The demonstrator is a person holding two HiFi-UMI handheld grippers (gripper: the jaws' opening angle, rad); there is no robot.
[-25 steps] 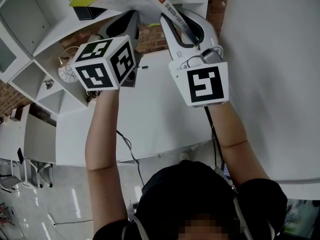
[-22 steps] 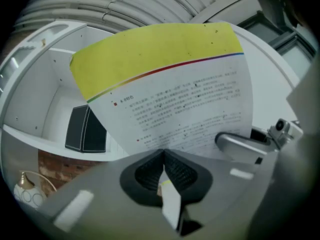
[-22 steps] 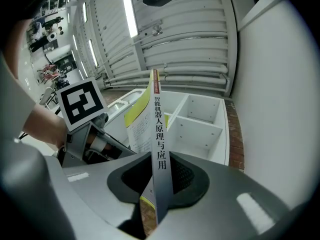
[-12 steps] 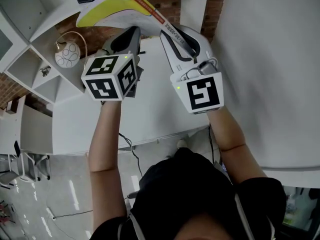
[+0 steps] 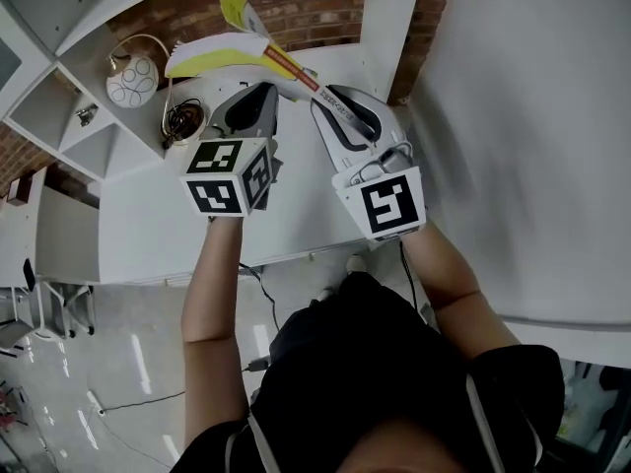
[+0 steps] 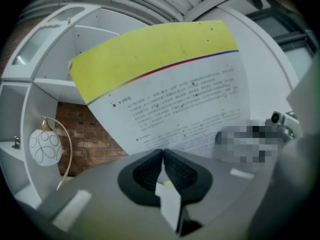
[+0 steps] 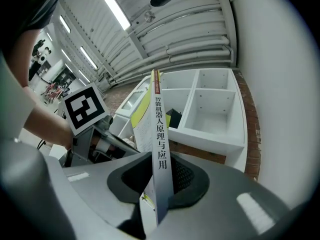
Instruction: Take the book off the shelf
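Head view tells the story: compared with a second ago, you've brought the book (image 5: 212, 57) down and away from the shelf (image 5: 39, 8). It was up against the top boards then, and now it hangs in the open above the white table (image 5: 148, 235), with both hands lower too. I'd call the "off the shelf" part basically done. What's left is probably just setting it down somewhere.

Grip-wise, you've got it in both hands. The left claw (image 5: 254, 95) is clenched on the thin edge of the cover; in the left gripper view the pads (image 6: 150, 171) are pinched together on that sheet, with the yellow-and-white cover (image 6: 165, 84) fanning up in front. The right claw (image 5: 335, 101) is clamped on the spine end; the right gripper view shows the printed spine (image 7: 159, 129) standing straight up out of the jaws. The book is splayed open a bit between the two grips, so watch that the cover doesn't bend or tear if your hands drift apart.

As for the cubbies:
- One open compartment holds a white patterned ball (image 5: 132, 80) with a wire loop over it, brick behind.
- A coil of cable (image 5: 184, 121) sits near the foot of the shelf. I can't tell if it's on a board or on the table.
- A black thing (image 7: 174, 118) sits in one cubby in the right gripper view.
- The two compartments beside that one look empty.
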